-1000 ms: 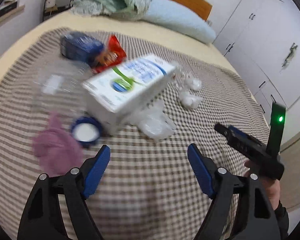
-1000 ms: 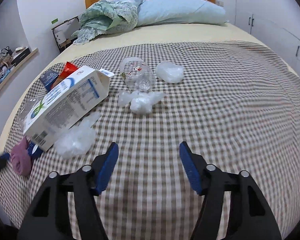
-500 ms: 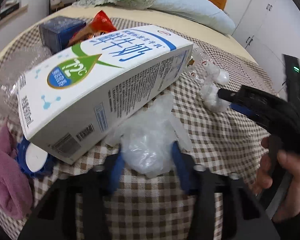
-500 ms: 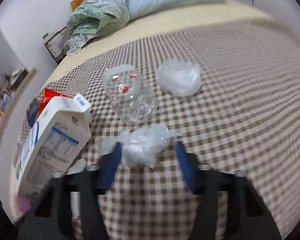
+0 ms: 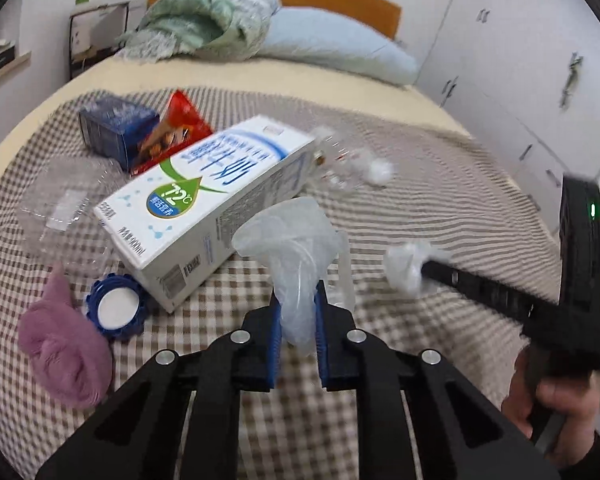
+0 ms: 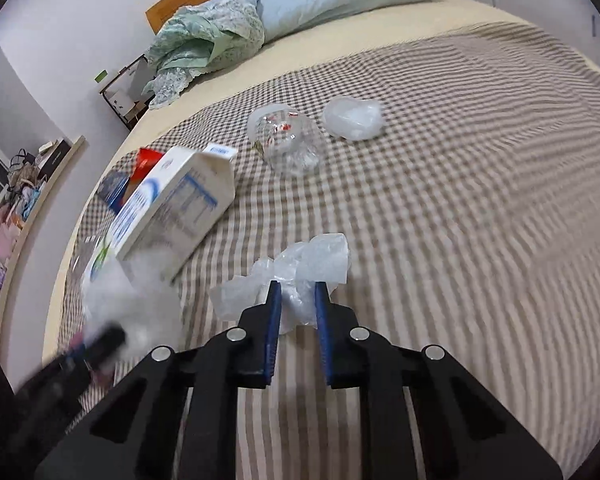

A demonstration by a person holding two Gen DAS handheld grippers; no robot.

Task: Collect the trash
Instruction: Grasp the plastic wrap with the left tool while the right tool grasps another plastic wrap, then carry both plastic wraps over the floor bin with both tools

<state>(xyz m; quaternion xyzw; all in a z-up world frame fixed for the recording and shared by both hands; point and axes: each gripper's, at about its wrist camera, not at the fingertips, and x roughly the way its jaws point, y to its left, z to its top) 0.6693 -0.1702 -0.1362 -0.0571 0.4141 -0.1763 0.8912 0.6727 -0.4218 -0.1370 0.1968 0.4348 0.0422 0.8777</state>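
Trash: crumpled clear plastic bag (image 5: pixel 296 268) pinched in left claw (image 5: pixel 297 312) (just closed); right claw (image 6: pixel 296 304) nips smaller translucent wad (image 6: pixel 300 268).

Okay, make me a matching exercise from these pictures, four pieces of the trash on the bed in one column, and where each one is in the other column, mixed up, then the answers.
Things:
1. milk carton
2. blue cap
3. clear wrap
4. clear bottle

Places:
A. clamped in the left gripper
B. beside the purple cloth
C. on its side, one end resting on the red snack bag
D. next to a crumpled bag, far up the blanket

Pairs: 1-C, 2-B, 3-A, 4-D
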